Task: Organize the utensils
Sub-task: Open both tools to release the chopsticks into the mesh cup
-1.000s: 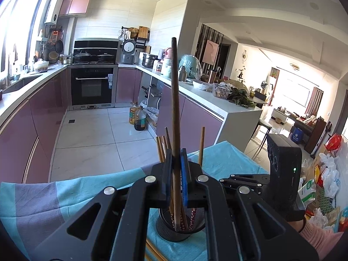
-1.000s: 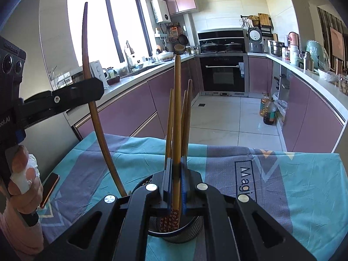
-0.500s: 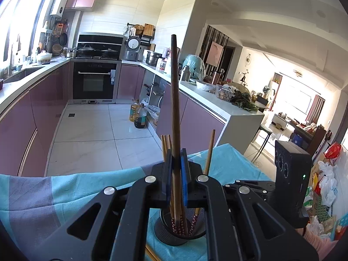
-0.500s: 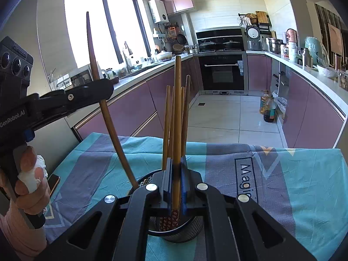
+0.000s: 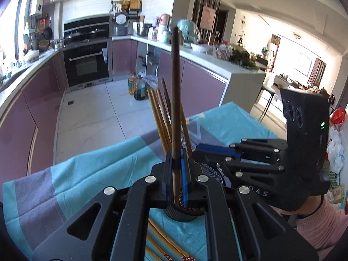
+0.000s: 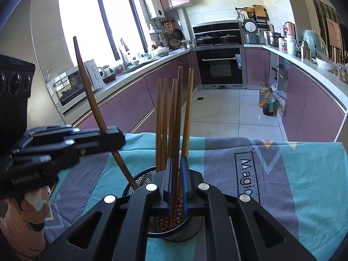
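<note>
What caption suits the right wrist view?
Left tongs lower a dark chopstick into the mesh holder on a teal cloth.

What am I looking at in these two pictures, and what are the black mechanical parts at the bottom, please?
There is no robot. A person holds hand-held tongs in each hand, each with a wide-angle camera looking along its fingers. One picture is from the left tongs, the other from the right tongs, and each also shows the other pair from the side. On the teal and grey tablecloth stands a black mesh holder with chopsticks upright in it. More loose chopsticks lie on the cloth. The left tongs grip a dark chopstick, its lower end in the holder. The right tongs hold a patterned chopstick standing in the holder, and their jaws are starting to open.
</note>
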`<action>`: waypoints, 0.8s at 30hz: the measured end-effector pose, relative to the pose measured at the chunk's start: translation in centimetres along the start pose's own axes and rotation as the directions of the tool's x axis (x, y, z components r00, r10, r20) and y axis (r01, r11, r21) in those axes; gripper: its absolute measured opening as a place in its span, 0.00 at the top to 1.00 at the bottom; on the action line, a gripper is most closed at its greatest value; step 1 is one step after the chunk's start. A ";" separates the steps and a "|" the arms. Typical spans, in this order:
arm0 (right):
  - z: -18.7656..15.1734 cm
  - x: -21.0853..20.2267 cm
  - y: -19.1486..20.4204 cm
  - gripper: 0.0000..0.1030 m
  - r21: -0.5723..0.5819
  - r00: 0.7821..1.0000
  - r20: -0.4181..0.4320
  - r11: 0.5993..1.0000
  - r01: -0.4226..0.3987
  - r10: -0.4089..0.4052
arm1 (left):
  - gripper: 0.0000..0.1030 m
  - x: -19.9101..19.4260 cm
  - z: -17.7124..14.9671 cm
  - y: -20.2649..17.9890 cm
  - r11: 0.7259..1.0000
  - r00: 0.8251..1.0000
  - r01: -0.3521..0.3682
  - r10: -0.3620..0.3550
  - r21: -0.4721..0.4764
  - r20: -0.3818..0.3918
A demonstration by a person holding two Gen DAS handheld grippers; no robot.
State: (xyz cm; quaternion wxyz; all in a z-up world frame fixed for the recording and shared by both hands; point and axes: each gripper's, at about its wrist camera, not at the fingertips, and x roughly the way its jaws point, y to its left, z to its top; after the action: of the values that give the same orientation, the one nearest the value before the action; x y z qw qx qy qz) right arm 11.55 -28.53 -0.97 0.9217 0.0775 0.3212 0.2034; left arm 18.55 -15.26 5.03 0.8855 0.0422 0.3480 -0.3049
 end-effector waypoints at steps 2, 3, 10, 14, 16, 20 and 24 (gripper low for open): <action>0.0 -0.1 -0.1 0.91 0.006 1.000 0.002 1.000 0.003 -0.003 | 0.92 1.1 -0.3 0.5 1.000 0.999 0.012 -0.013 -0.019 -0.031; -0.1 -0.2 -0.2 0.87 0.009 1.000 0.003 1.000 0.004 -0.004 | 0.92 1.5 -0.5 0.6 1.000 0.999 0.011 -0.012 -0.029 -0.039; -0.3 -0.9 0.0 0.76 0.009 1.000 0.012 1.000 -0.004 0.004 | 0.83 1.9 -1.6 1.9 0.997 1.000 0.013 -0.015 -0.070 -0.027; -0.4 -1.0 0.1 0.73 0.005 1.000 0.012 1.000 -0.011 0.010 | 0.82 1.8 -1.7 2.6 0.996 1.000 0.015 -0.016 -0.084 -0.012; -0.5 -1.0 0.3 0.73 0.004 1.000 0.009 1.000 -0.015 0.015 | 0.82 1.6 -1.6 2.8 0.996 1.000 0.007 -0.008 -0.085 -0.005; -0.7 -0.8 0.3 0.72 0.006 1.000 0.003 1.000 -0.021 0.021 | 0.92 1.0 -1.4 2.9 0.997 1.000 0.010 -0.010 -0.076 0.005; -1.0 -0.7 0.1 0.71 0.016 1.000 -0.006 1.000 -0.027 0.027 | 0.93 0.7 -0.1 3.0 0.997 1.000 0.008 -0.007 -0.075 0.018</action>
State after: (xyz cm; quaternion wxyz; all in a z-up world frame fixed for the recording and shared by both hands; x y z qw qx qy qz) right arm 10.41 -28.73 -1.31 0.9173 0.0886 0.3245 0.2132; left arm 20.59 -13.14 4.10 0.8884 0.0049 0.3514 -0.2953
